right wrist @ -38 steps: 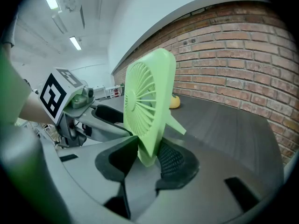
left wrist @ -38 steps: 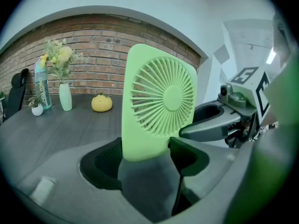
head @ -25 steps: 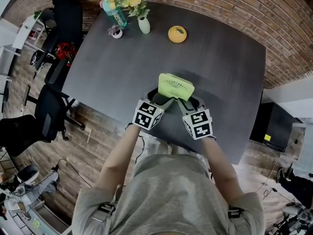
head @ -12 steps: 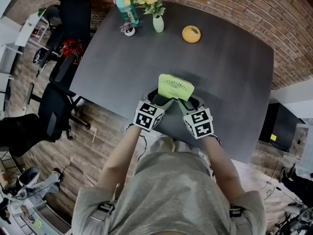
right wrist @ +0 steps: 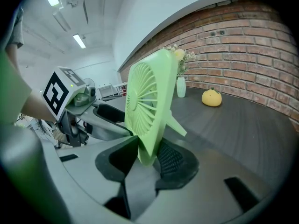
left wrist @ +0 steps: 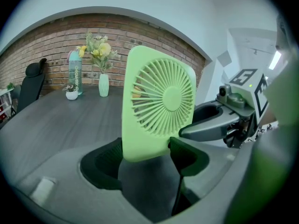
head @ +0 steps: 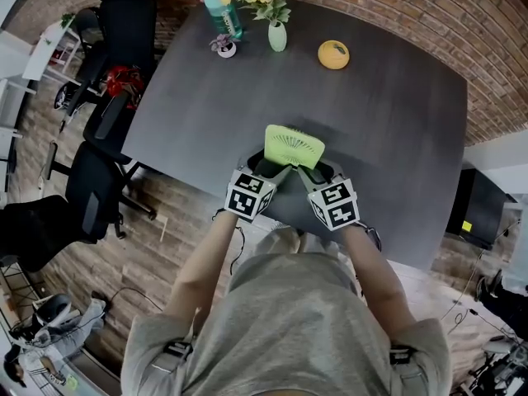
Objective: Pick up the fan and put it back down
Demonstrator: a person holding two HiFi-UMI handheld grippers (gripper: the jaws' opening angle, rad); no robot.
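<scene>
You've got the light-green square plastic fan upright over the dark grey bench, near its 6 o'clock edge. Can't tell if its foot touches the top.

Your left hand-held gripper is clamped on the fan's lower L corner, and the right hand-held gripper on the lower R corner. Pads press both faces.

Only print in view is the b/w square codes on the marker cubes; there are no letters to read.

From the fan:
- 11 o'clock: teal bottle, label too small to read.
- 12 o'clock: white vase w/ yellow flowers.
- 1 o'clock: round orange fruit-like thing.
</scene>
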